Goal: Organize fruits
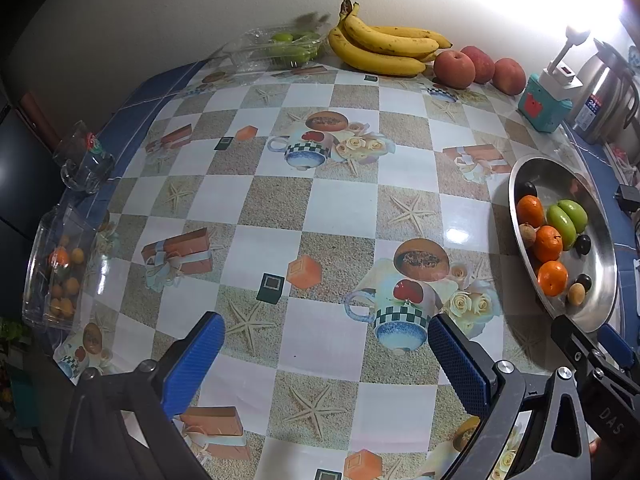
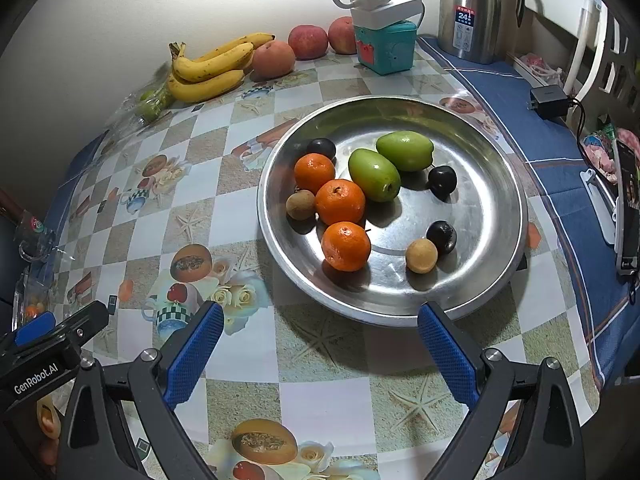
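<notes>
Both tongs, left (image 1: 326, 354) and right (image 2: 320, 344), spread wide and empty over the counter (image 2: 320, 396); steel dish (image 2: 400, 316) of fruit dead ahead of right tongs, so I'd straddle the nearest tangerine (image 2: 346, 246) squarely, closing gently.

Metal pan (image 2: 500, 184) on counter (image 2: 320, 396) holds tangerines (image 2: 340, 202), two jujubes (image 2: 374, 176), small round fruits. Behind along wall: bananas (image 2: 208, 68), apples (image 2: 308, 42) right of them, thermos (image 2: 468, 8) far right. Clear box (image 1: 52, 264) at left edge.
</notes>
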{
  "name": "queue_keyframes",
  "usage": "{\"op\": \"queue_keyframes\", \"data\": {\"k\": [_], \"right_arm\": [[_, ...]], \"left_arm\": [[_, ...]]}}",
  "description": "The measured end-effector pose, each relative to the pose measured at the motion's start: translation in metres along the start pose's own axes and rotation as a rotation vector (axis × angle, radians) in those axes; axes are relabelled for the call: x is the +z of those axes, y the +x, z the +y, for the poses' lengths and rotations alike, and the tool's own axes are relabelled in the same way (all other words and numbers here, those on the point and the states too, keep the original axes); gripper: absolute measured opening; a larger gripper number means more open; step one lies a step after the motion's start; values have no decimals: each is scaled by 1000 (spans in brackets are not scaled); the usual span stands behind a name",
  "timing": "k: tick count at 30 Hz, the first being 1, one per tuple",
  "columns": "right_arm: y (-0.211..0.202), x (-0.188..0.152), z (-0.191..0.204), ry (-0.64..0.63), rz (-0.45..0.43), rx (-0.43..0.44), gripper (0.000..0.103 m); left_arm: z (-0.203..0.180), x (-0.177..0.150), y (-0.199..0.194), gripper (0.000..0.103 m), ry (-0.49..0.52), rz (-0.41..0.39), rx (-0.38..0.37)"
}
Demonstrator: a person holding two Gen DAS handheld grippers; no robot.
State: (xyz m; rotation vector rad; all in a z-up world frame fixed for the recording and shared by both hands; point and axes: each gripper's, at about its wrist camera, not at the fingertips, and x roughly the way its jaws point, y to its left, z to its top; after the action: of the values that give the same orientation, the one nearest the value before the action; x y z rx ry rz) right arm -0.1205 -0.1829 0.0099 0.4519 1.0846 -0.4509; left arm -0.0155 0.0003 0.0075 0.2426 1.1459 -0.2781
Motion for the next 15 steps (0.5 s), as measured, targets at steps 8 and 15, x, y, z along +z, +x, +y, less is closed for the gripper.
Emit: {"op": "queue_keyframes", "data": {"k": [8,15], "right_arm": [[1,0,0,-1,3,-2,98],[2,0,0,-1,9,-2,98]], "left_arm": [[1,1,0,103,-7,2,-3],[1,1,0,103,-6,2,-4]]}}
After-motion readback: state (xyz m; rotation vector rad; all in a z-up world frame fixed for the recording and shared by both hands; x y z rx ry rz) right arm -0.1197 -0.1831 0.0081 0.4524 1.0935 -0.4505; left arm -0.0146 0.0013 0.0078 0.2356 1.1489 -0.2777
